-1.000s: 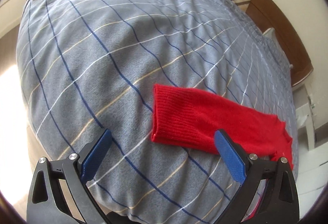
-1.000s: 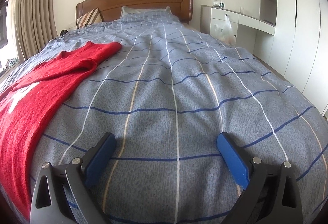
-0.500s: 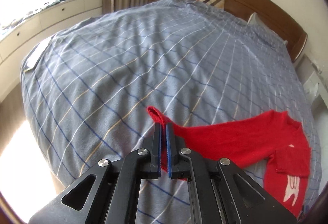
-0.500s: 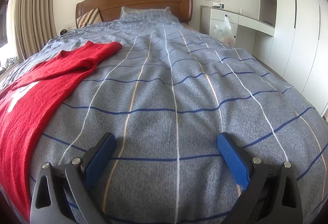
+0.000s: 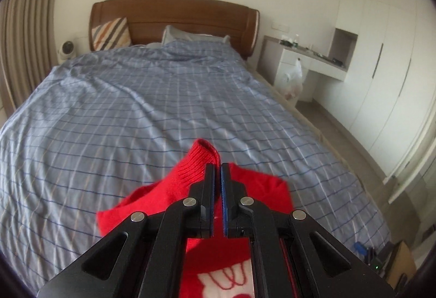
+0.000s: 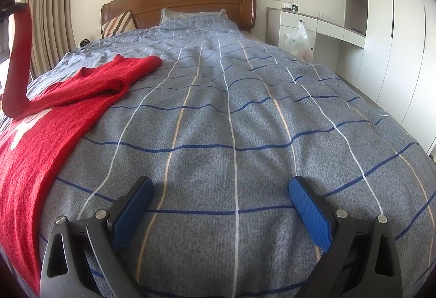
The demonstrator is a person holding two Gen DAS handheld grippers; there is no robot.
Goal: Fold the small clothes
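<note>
A small red knit sweater (image 6: 54, 118) with a white print lies on the left of the bed in the right wrist view. My left gripper (image 5: 217, 170) is shut on the cuff of its sleeve (image 5: 200, 159) and holds it high above the sweater's body (image 5: 218, 260). The lifted sleeve (image 6: 17, 58) shows as a red strip rising at the far left of the right wrist view. My right gripper (image 6: 220, 189) is open and empty, low over the bare bedcover to the right of the sweater.
The bed has a blue-grey checked cover (image 6: 245, 121), a wooden headboard (image 6: 179, 3) and pillows. A white desk with a hanging plastic bag (image 6: 297, 42) and wardrobes stand to the right. Curtains (image 6: 51, 14) hang on the left.
My left gripper shut on the sleeve cuff, then lifted it and swung round toward the headboard. My right gripper has stayed still and open.
</note>
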